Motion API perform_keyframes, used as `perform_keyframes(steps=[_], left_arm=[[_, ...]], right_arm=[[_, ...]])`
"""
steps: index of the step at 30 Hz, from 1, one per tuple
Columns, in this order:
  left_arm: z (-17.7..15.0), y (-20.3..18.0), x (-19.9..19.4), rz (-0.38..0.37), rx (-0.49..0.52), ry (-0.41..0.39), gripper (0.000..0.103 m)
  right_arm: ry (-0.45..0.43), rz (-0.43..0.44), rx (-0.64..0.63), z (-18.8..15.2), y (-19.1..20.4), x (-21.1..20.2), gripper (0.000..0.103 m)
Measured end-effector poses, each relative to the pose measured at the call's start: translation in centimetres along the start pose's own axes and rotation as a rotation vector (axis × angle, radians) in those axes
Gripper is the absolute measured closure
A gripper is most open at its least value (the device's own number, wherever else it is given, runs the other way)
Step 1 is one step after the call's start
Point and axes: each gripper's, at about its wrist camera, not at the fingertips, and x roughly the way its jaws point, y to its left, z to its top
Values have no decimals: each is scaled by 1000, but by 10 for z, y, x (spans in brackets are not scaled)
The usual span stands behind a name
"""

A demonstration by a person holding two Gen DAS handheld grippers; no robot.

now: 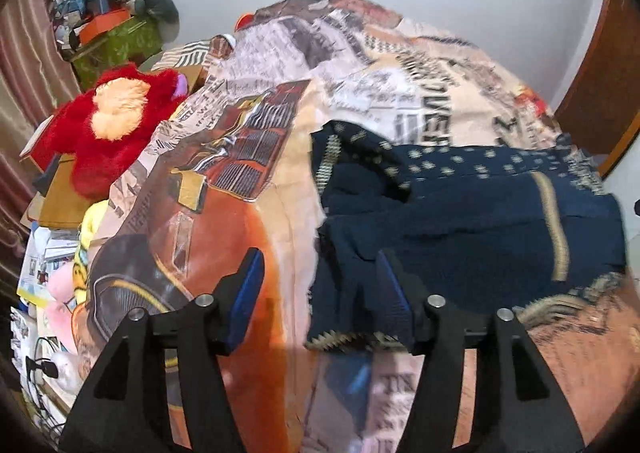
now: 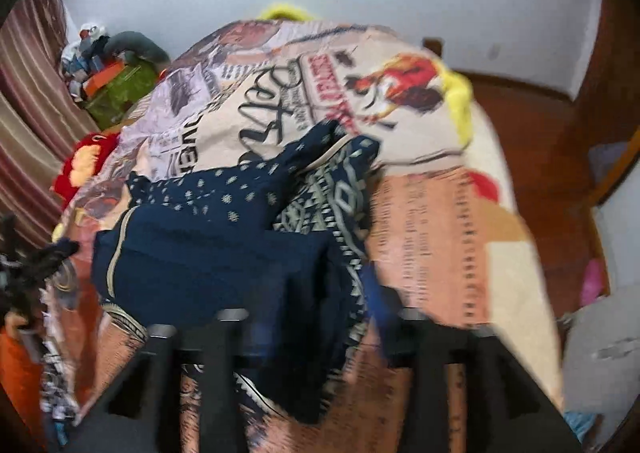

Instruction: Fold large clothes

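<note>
A dark navy garment (image 1: 472,221) with gold trim and small pale dots lies partly folded on the printed bedspread (image 1: 224,189). My left gripper (image 1: 320,293) is open and empty, its blue pads spread wide, hovering over the garment's left edge. In the right wrist view the same garment (image 2: 224,253) lies bunched, with a patterned navy and white panel (image 2: 336,205) to its right. My right gripper (image 2: 316,329) is blurred by motion; its fingers stand apart just above the garment's near edge, with nothing seen between them.
A red plush toy (image 1: 108,125) and a green box (image 1: 116,45) piled with clutter sit at the bed's left. Striped curtains (image 2: 24,101) hang left. A wooden floor (image 2: 540,125) and a grey cushion (image 2: 600,365) lie right of the bed.
</note>
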Motion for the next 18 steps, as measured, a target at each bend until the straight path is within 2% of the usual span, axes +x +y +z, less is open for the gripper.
perform_keyframes(steps=[1,5,10,14,18], left_arm=[[-3,-4,-8,-17,5,-5,40],[-14,-28,-24,-62,42,-2,32],[-36,-70,-19,-148,113,51,21],[-46,-101,4,-134,184,104,21],[-44,-121,27,-97,231,120,21]], right_arm=[[-35,1,-13,-4,3,-12,32],[-70,13,-84,-13,22,-37,30],[-94,29,-184,-31,59,-42,13],[-32,22,-287,-44,89,-16,11],[48,7,-377,-51,114,17,11]])
